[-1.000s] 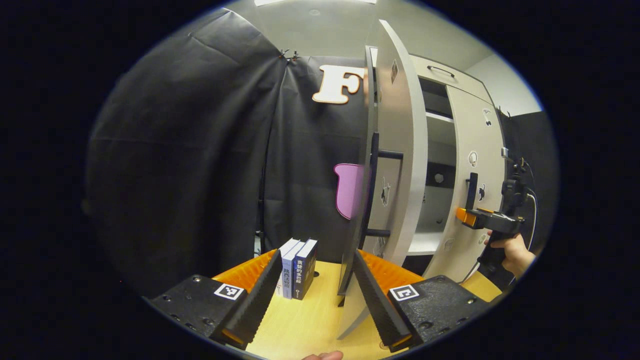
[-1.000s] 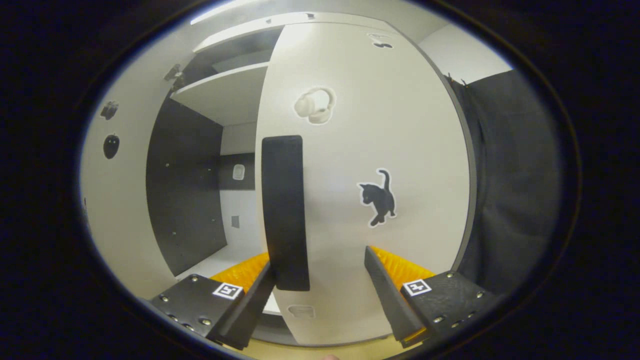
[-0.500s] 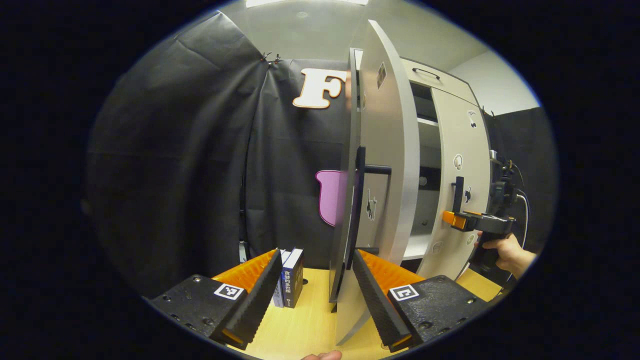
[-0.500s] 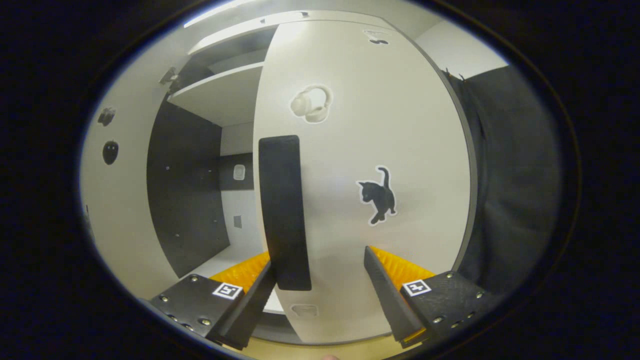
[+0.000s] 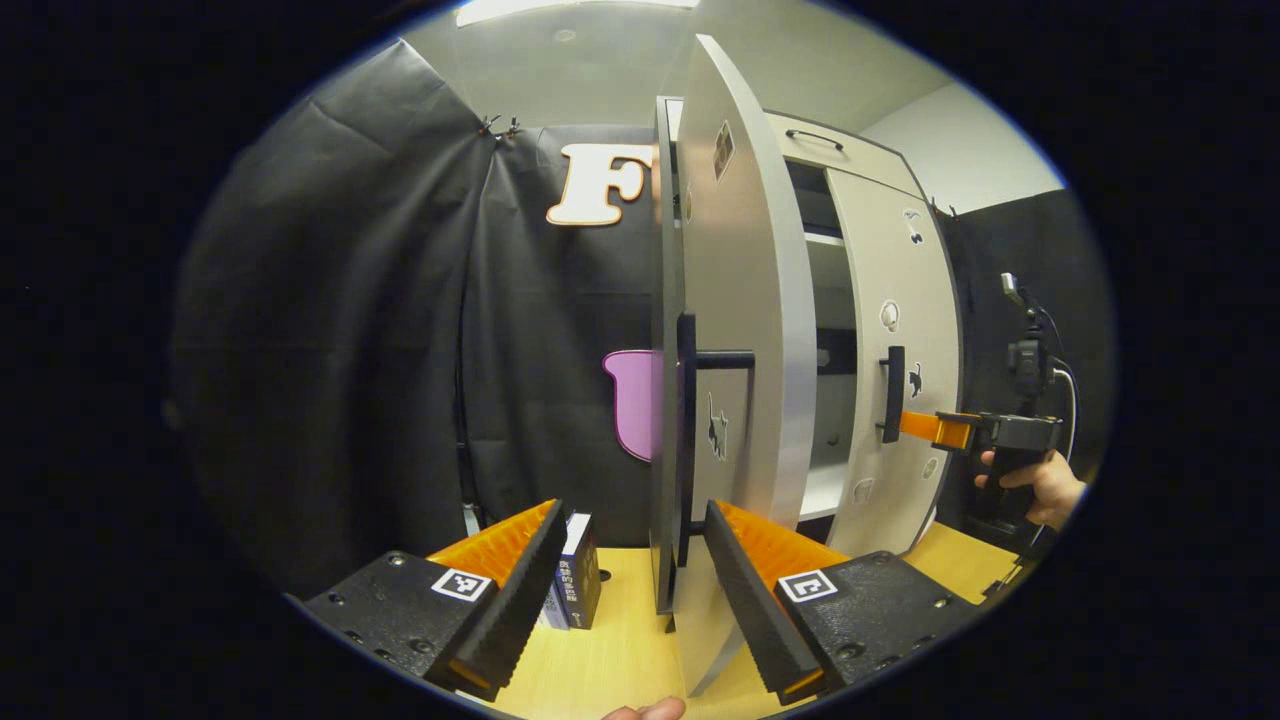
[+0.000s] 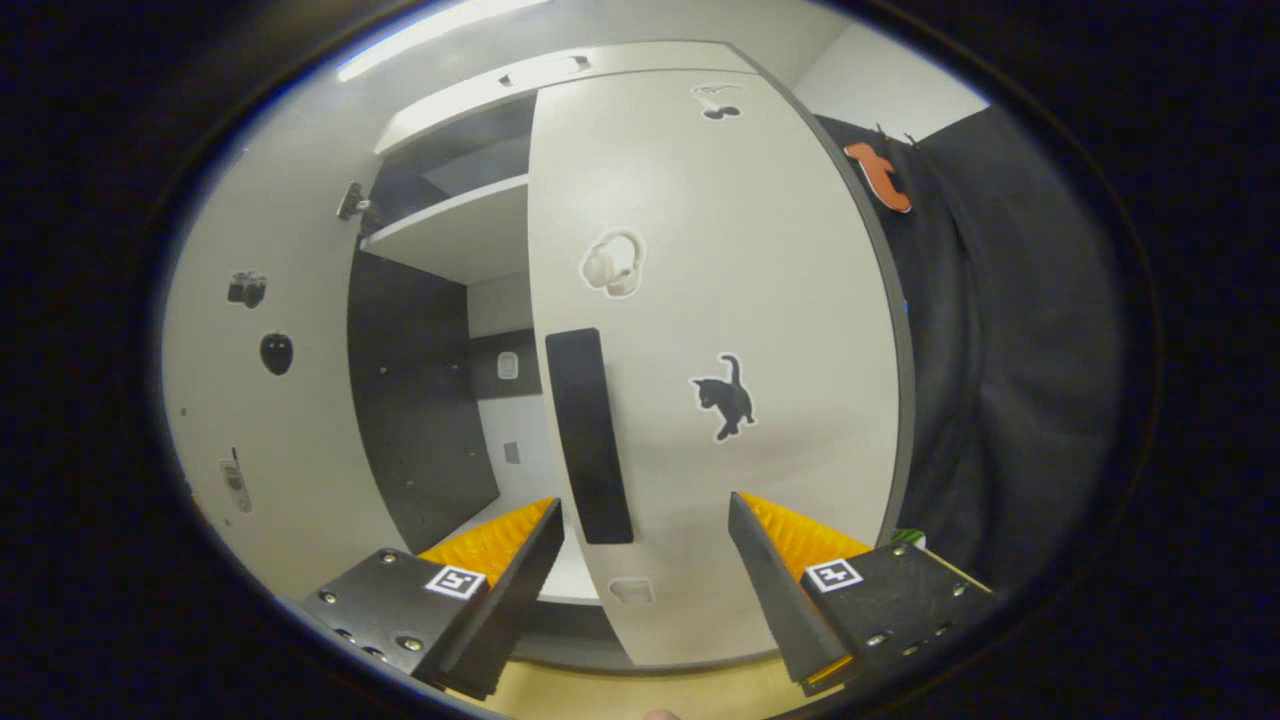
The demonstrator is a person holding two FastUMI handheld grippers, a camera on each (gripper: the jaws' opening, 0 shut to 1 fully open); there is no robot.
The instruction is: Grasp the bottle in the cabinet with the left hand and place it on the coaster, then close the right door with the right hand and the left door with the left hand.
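- light comes from a ceiling strip at 12 o'clock in my left gripper view, and the same kind of strip glows at 11 o'clock in my right gripper view.
- even, moderately bright, no hard glare; a soft sheen sits on the right door.
- the cabinet interior falls into shadow at 9 o'clock.
- the black cloth soaks up light and reads dim.
- heavy fisheye bowing: i see the left door curve hard, more toward the rim.
- both views are sharp at centre, softer and darker at the edges.
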